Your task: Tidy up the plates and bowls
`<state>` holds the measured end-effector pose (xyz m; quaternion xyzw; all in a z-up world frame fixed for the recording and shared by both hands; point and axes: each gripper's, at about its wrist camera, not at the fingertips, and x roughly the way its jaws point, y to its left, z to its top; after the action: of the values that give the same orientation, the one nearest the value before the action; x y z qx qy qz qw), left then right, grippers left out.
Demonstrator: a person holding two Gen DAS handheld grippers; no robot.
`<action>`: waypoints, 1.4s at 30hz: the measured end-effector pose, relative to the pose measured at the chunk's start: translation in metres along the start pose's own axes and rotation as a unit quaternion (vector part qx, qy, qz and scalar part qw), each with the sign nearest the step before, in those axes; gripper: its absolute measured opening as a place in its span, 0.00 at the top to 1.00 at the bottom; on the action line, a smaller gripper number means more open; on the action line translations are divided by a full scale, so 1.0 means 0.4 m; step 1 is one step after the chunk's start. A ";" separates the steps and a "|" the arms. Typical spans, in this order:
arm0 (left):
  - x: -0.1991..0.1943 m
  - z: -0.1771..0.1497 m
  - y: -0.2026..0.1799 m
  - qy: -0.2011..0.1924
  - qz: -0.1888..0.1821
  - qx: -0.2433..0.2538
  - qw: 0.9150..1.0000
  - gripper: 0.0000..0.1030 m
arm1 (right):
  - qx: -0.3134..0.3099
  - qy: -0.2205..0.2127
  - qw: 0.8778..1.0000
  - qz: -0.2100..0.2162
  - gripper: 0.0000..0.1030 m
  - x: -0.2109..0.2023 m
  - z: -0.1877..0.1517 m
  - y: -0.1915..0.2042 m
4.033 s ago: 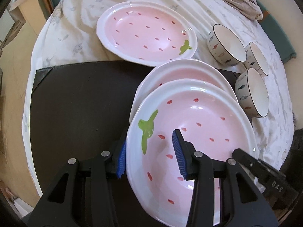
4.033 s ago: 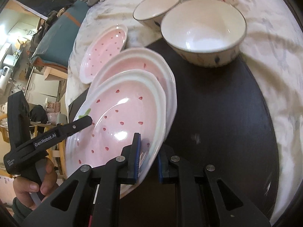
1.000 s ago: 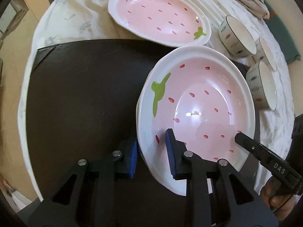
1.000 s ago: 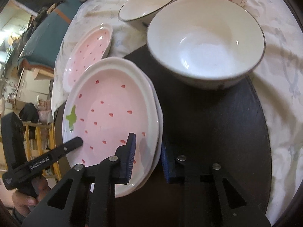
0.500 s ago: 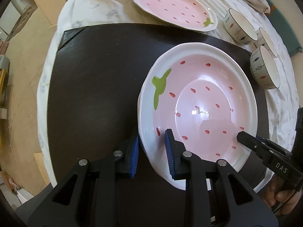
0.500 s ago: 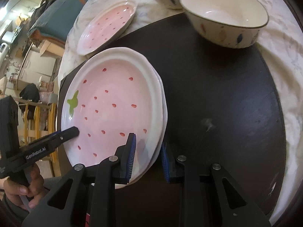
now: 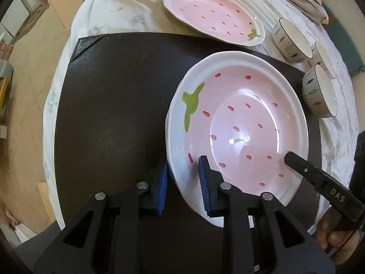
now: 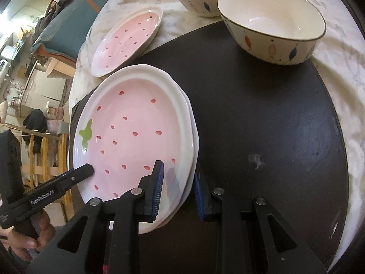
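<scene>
**Plate stack set down, both grippers loosened**

Stacked now: top strawberry plate (image 7: 239,123) sits nested on a second plate (image 8: 192,150) on the dark mat (image 7: 109,105), where 4 s ago it was held tilted. Left hand-held gripper (image 7: 183,185) and right hand-held gripper (image 8: 178,190) straddle the rims, pads apart. Third strawberry plate (image 7: 212,13) lies alone on the counter cloth (image 7: 118,6). Three fish-pattern bowls (image 7: 294,41), all empty.
</scene>
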<state>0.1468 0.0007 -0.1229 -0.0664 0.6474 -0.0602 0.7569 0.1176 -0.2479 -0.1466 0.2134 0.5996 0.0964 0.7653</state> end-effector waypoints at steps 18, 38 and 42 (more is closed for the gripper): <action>-0.084 -0.014 0.001 -0.076 0.066 0.011 0.995 0.78 | -0.022 -0.050 0.998 -0.032 0.74 -0.071 -0.004 0.012; -0.277 -0.036 -0.014 -0.171 0.036 -0.027 0.984 0.00 | -0.031 -0.135 0.988 -0.064 0.13 -0.259 -0.066 0.101; -0.291 -0.033 -0.035 -0.176 0.037 -0.017 0.984 0.00 | -0.054 -0.142 0.987 -0.055 0.13 -0.309 -0.052 0.143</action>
<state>0.1155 0.0075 -0.0092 -0.0649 0.5074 -0.0086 0.8592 0.0715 -0.2425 -0.0171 0.1502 0.4892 0.0547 0.8574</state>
